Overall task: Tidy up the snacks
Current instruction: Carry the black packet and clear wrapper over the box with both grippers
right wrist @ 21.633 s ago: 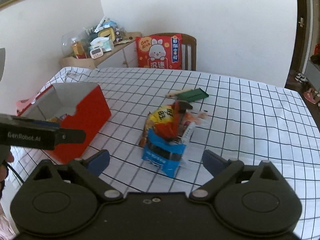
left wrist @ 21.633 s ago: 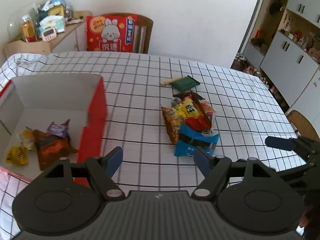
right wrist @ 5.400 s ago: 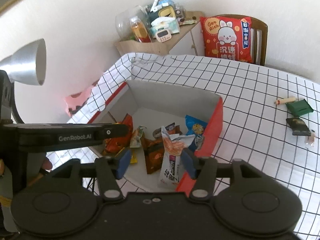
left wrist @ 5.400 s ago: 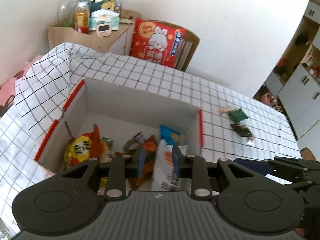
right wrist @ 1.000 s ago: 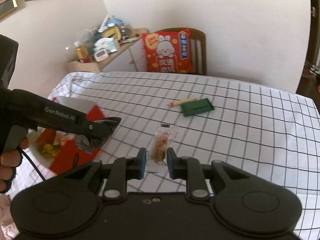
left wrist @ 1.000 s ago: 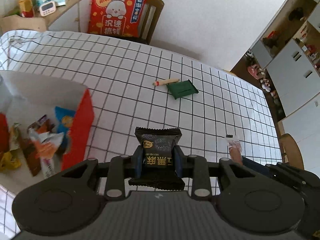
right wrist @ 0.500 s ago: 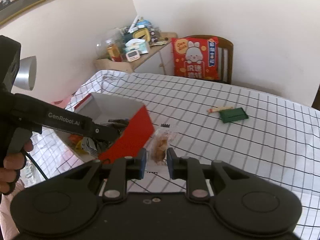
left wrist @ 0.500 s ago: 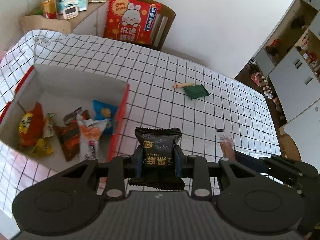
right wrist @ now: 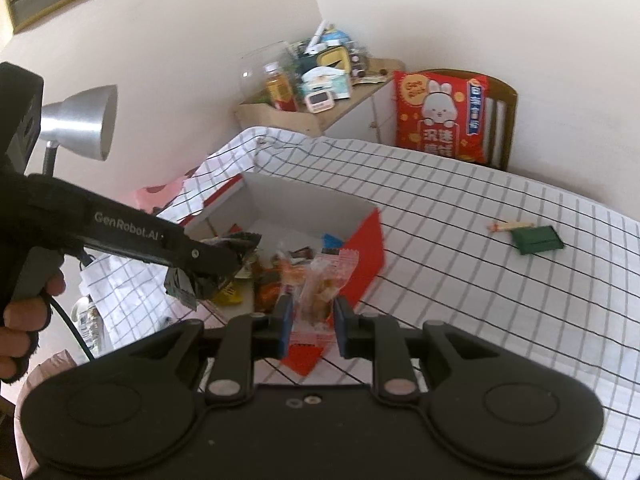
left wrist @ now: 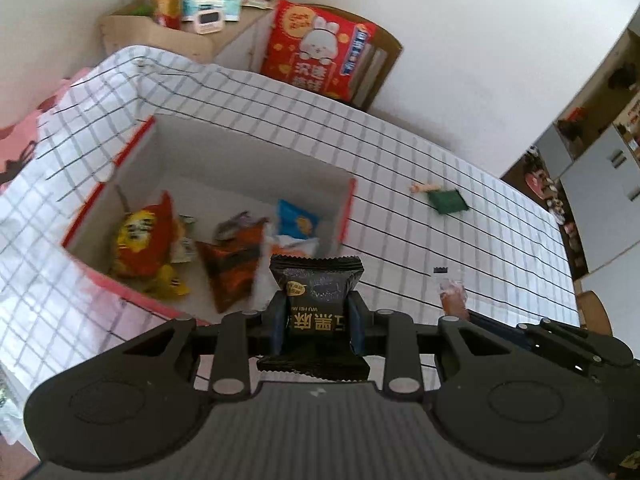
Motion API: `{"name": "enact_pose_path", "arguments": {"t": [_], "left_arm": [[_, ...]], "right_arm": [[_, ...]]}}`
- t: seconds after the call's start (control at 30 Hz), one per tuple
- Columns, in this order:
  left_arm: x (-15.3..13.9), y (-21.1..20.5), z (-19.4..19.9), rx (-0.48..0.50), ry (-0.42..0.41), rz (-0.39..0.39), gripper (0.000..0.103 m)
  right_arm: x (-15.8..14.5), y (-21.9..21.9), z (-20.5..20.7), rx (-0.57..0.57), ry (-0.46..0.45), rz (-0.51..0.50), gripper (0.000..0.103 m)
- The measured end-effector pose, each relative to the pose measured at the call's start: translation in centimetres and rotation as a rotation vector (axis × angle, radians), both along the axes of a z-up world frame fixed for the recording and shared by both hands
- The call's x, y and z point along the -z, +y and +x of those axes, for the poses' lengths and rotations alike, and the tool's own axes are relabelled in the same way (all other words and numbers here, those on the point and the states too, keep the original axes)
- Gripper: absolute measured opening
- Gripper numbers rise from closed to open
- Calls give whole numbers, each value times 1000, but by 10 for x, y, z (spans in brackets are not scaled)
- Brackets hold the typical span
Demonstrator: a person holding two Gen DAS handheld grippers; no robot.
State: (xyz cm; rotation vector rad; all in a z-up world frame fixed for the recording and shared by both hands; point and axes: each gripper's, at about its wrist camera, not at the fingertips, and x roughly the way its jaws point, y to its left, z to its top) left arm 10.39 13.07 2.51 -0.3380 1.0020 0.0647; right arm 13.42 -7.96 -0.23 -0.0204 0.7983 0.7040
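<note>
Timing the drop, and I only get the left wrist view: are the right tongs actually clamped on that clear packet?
Observer: Yes, the right tongs are shut on the clear snack packet.
Operator: What's left of the box?
Observer: A silver lamp stands beyond the table edge, left of the red box.
Operator: Who holds my tool?
Observer: A hand grips the handle behind the left tongs.
</note>
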Motion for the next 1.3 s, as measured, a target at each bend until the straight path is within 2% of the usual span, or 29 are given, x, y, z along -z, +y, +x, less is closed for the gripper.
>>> {"name": "enact_pose_path", "arguments": {"t": [0.3, 0.6, 1.0, 1.2, 1.3], "left_arm": [[10, 55, 0, -78, 14, 53, 31], [29, 93, 26, -127, 36, 92, 31], [54, 114, 76, -161, 79, 152, 31], [61, 104, 99, -112, 75, 150, 31], [74, 98, 110, -87, 105, 151, 31]], "right_arm": [[10, 59, 8, -31, -7, -41, 21], [32, 106, 40, -25, -7, -89, 21], [62, 153, 92, -38, 16, -151, 21], [78, 159, 116, -13, 52, -172, 21], [88, 158, 123, -13, 87, -178, 21]]}}
